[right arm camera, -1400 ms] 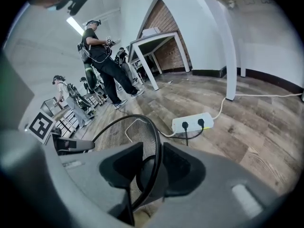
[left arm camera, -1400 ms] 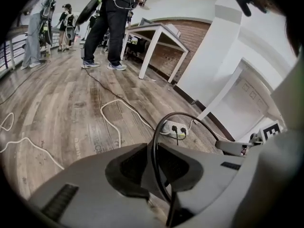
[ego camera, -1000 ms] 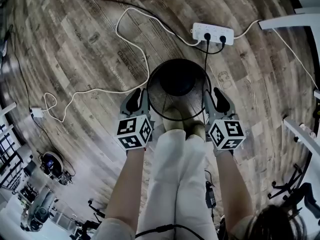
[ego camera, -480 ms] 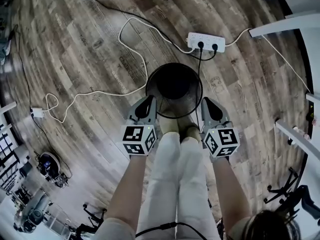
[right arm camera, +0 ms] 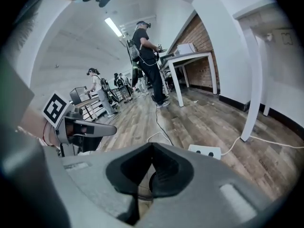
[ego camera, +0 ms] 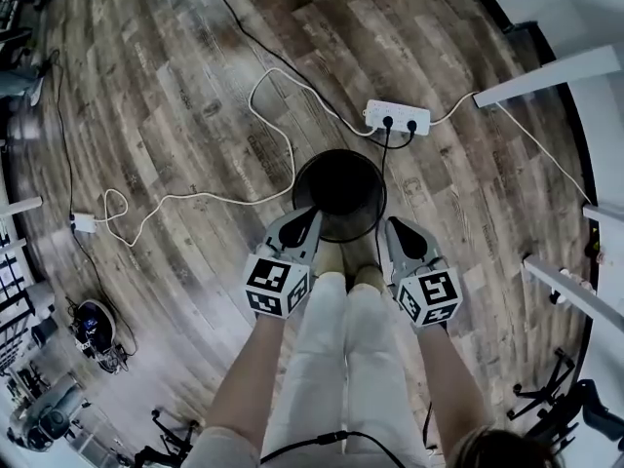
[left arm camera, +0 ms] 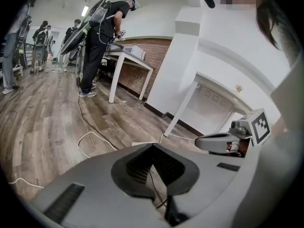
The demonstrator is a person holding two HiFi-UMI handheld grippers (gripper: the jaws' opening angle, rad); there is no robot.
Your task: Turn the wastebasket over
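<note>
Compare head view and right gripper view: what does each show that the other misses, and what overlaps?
Head view only: the wastebasket seen whole on the floor, the person's legs in white trousers, and a small white adapter at the left. Right gripper view only: standing people, a white table, a brick wall and a ceiling light. Both: the power strip, the left gripper and the wood floor.

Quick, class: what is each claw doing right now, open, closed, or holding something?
Left claw: closed, holding nothing.
Right claw: closed, holding nothing.
</note>
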